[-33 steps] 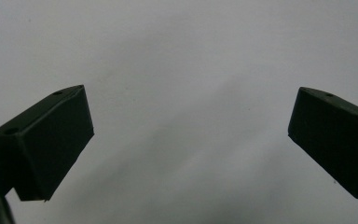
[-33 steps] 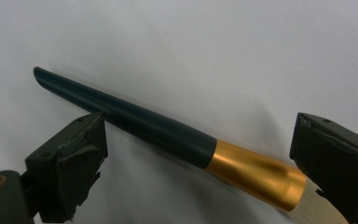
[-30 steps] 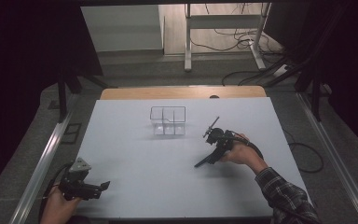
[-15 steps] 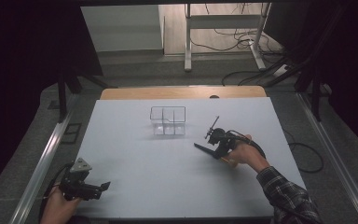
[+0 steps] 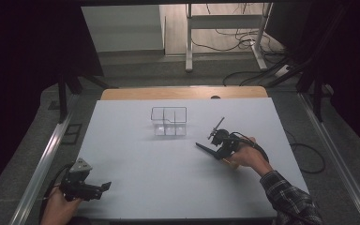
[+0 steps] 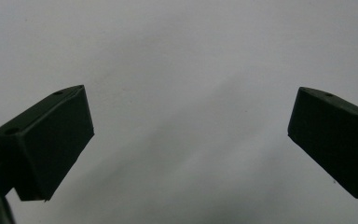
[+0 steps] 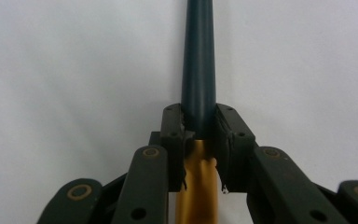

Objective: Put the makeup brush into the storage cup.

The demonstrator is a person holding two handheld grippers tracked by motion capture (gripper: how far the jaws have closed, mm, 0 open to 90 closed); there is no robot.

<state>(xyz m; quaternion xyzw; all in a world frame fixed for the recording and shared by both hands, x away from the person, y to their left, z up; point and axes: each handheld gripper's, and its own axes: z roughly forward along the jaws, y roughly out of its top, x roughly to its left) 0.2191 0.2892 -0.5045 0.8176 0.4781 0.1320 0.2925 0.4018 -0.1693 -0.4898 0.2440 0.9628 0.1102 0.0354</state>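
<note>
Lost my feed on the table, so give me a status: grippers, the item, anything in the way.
Right gripper shut on dark pen. Left gripper open, nothing between its jaws. Clear divided box stands apart on the white table, path open.

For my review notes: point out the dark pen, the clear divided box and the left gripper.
dark pen (image 7: 199, 60), right gripper view, its barrel
clear divided box (image 5: 169, 121), high view, its inner divider
left gripper (image 5: 104, 186), high view, between its fingertips

Beyond the white table (image 5: 122, 140) and its wooden far edge (image 5: 183, 93), a grey carpet gives way to pale flooring (image 5: 215, 23) strewn with cables under a metal desk frame (image 5: 225, 21); black curtains (image 5: 28, 42) flank both sides.
</note>
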